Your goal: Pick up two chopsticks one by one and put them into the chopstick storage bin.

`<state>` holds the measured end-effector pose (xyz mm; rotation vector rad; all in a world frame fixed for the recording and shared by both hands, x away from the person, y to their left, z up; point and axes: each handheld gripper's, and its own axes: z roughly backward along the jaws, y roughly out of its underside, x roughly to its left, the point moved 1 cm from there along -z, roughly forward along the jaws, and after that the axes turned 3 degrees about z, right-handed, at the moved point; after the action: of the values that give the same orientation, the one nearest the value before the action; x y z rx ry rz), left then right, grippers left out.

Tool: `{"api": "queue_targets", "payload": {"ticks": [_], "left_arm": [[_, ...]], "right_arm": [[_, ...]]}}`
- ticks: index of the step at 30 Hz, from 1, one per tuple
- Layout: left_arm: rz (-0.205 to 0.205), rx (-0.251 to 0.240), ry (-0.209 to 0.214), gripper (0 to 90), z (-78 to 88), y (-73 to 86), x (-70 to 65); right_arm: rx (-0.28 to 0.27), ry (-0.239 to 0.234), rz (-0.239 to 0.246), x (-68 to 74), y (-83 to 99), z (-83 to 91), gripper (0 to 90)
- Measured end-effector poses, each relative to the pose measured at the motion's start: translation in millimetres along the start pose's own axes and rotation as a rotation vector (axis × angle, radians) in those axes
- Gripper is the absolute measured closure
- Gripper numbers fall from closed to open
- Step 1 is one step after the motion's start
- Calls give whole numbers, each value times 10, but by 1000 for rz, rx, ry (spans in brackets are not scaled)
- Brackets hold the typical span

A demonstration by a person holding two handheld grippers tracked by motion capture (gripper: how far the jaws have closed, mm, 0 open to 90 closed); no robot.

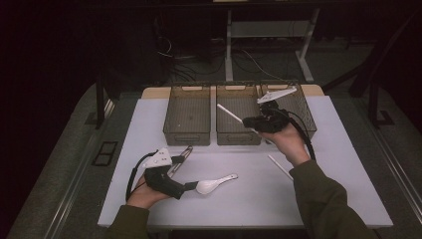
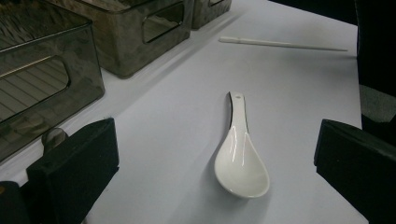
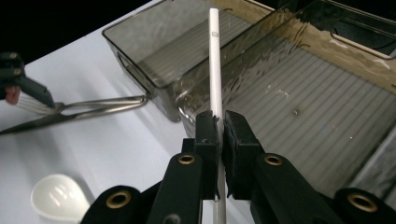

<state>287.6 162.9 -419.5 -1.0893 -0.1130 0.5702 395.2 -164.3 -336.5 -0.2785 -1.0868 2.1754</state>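
Right claw (image 3: 218, 140) is clamped tight on a plain white chopstick (image 3: 214, 60), thin, straight and smooth. Its long axis runs up and left in the high view, the free end poking out over the middle of 3 smoky bins (image 1: 238, 117) at the far side of the counter (image 1: 149, 199). Left claw (image 2: 215, 163) sits wide open and holds nothing, a glossy white soup spoon (image 2: 240, 158) lying between its pads, handle pointing away. A 2nd chopstick (image 1: 280, 167) lies flat near the right wrist.

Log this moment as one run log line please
right gripper: shut on white chopstick, over middle bin | left gripper: open, around white spoon on table | second chopstick: on table
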Motion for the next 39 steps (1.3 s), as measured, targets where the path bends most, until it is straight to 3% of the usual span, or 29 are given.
{"api": "queue_targets", "payload": {"ticks": [21,39], "left_arm": [[-12,-9,2,0,3,-16,-14],[-26,-4,11,0,-1,-27,-26]], "right_arm": [[68,-2,0,162,-491,-694,847],[118,37,-13,260,-844,-1236,846]]}}
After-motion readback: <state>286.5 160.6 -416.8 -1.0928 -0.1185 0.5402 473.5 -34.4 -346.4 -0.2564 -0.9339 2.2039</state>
